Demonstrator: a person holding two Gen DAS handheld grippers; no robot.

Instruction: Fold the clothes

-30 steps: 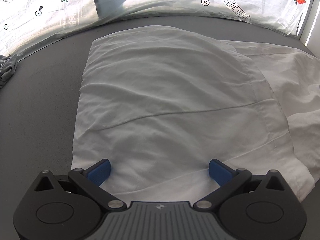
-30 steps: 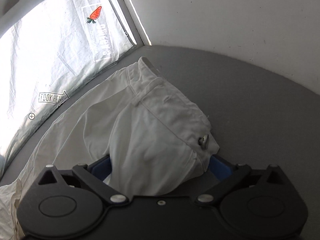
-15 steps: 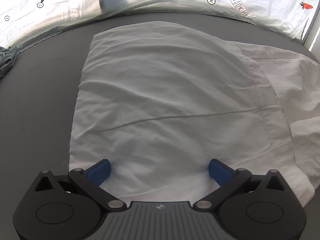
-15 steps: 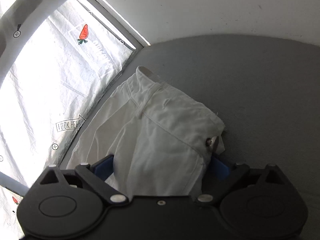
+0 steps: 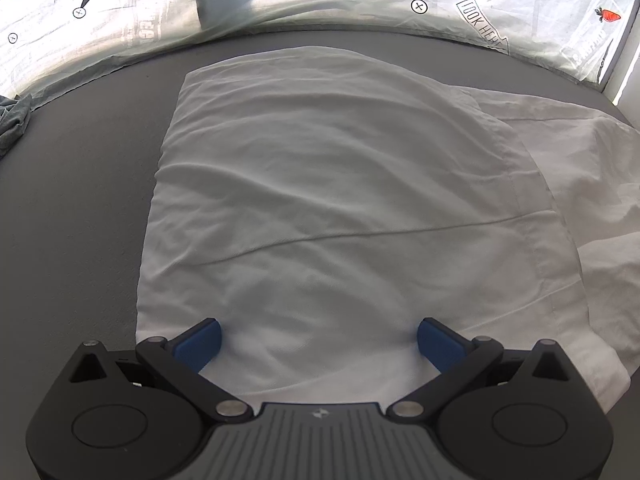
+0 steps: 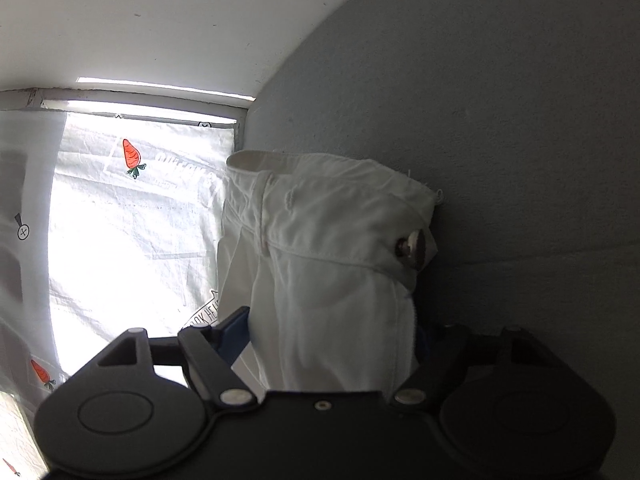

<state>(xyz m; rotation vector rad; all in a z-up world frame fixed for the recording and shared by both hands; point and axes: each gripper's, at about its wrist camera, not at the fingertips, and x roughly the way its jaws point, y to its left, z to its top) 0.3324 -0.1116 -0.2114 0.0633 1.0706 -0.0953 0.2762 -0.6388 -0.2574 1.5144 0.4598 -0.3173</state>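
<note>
Grey surface (image 5: pixel 80 208) across mid-frame. Carrot-printed white sheet (image 5: pixel 360 4) along the top edge, backlit. Crumpled grey cloth (image 5: pixel 12 124) at far left, possibly another garment.

The right gripper's (image 6: pixel 332 344) far blue pad sat hidden behind the white buttoned trousers (image 6: pixel 332 264), so contact there could not be judged. In the left view, a crumpled grey cloth (image 5: pixel 14 124) and the trousers' right side ran off the frame edges.
</note>
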